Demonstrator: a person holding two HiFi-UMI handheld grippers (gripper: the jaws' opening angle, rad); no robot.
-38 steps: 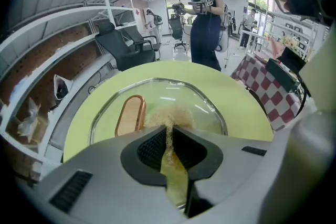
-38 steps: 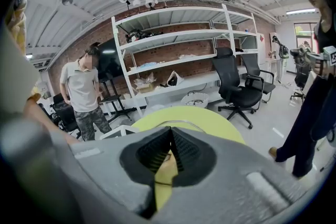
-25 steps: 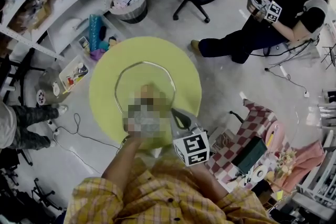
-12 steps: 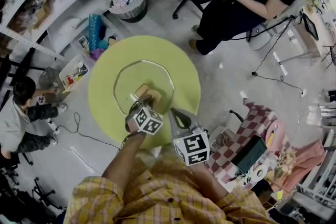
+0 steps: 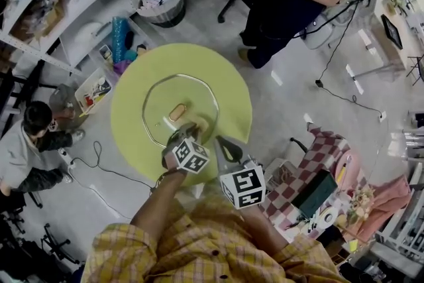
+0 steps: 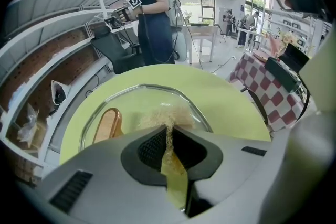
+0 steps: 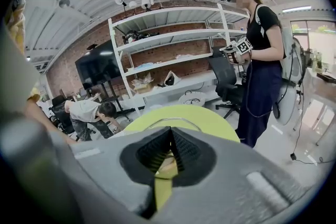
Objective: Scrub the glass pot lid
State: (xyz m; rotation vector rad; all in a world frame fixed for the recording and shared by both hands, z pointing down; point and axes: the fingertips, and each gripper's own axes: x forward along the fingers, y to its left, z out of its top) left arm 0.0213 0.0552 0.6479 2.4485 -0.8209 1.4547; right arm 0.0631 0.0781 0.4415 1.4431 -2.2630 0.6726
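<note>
While the left gripper [image 6: 168,134] clamps a tan fibrous scrubber [image 6: 167,115] between its jaws, that pad sits on the glass pot lid [image 6: 139,102], at the centre of the round yellow-green table [image 5: 228,86]. The gripper's grey body hides the lid's near rim and the lower end of the wooden handle [image 6: 107,124]. The right gripper [image 7: 169,134] has its jaws pressed together on nothing. Its own view shows only a sliver of the lid's rim above its body.
</note>
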